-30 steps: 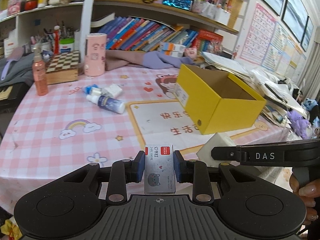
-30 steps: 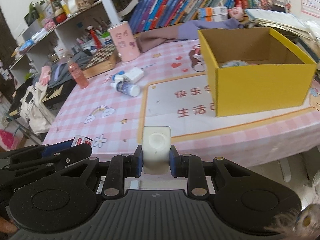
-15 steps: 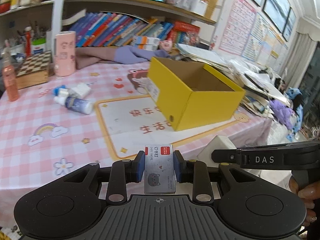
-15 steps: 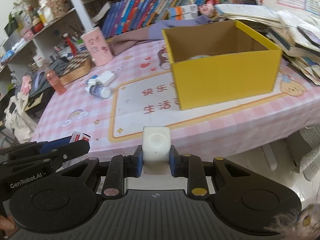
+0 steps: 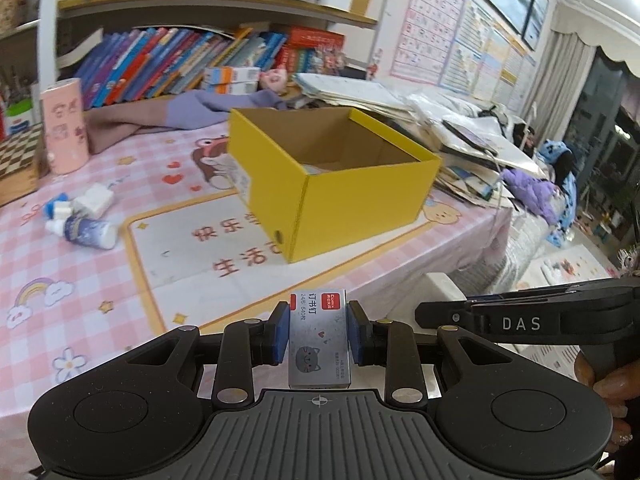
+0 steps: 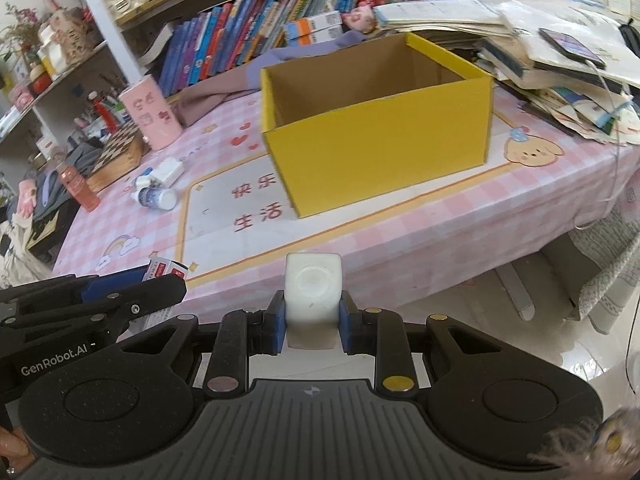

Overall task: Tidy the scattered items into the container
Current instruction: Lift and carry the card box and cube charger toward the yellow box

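Note:
My left gripper (image 5: 319, 334) is shut on a small grey staple box (image 5: 319, 340) with a red label and a cat drawing. My right gripper (image 6: 313, 316) is shut on a white cube-shaped object (image 6: 313, 292). Both are held off the table's near edge, in front of the open yellow cardboard box (image 5: 336, 184), which also shows in the right wrist view (image 6: 380, 136). A small bottle (image 5: 86, 233) and a white packet (image 5: 94, 205) lie on the pink checked tablecloth left of the box. The right gripper shows at the right of the left wrist view (image 5: 520, 320).
A pink cylinder (image 5: 64, 132) and a chessboard box (image 6: 120, 152) stand at the back left. A purple cloth (image 5: 180, 112) lies behind the box. Stacked papers and books (image 6: 560, 68) crowd the table's right side. A shelf of books (image 5: 180, 64) runs behind.
Both grippers have shifted right along the table's front edge with their objects still held, so the yellow box now sits more central and closer in both views.

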A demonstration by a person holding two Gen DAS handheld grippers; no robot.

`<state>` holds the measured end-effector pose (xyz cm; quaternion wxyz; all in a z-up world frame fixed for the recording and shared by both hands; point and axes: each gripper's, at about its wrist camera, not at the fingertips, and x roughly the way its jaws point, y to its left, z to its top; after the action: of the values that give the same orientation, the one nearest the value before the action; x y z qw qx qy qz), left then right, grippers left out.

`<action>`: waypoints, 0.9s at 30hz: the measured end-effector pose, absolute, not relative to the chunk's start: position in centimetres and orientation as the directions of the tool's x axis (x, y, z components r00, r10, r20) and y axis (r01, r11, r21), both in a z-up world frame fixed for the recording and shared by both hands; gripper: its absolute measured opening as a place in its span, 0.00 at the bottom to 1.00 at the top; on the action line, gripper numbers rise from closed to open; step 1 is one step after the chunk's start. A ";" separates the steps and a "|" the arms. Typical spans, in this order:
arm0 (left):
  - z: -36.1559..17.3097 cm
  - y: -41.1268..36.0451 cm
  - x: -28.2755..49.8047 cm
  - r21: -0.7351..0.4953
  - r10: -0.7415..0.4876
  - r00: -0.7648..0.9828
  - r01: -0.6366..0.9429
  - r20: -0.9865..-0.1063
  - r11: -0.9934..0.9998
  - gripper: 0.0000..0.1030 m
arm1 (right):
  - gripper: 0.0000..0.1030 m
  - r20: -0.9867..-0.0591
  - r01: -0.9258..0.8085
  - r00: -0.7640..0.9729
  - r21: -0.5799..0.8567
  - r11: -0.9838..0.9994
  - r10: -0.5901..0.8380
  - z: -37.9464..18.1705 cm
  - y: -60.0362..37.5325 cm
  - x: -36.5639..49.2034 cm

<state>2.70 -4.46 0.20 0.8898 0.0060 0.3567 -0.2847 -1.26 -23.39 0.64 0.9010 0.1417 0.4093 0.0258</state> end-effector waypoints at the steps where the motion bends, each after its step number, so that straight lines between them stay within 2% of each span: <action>1: 0.2 -4.9 2.7 -0.189 -0.506 0.579 0.520 -0.639 0.833 0.27 | 0.23 -0.729 0.080 0.666 0.278 0.957 0.157 0.6 -23.8 -1.3; 27: -0.1 -11.2 5.0 -0.170 -0.540 0.528 0.594 -0.656 0.786 0.27 | 0.23 -0.736 0.133 0.665 0.281 0.950 0.125 0.1 -29.0 0.8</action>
<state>5.04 -11.21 -0.12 0.8732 0.0373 0.3616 -0.3247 0.80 -29.02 0.09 0.8988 0.1576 0.4091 -0.0025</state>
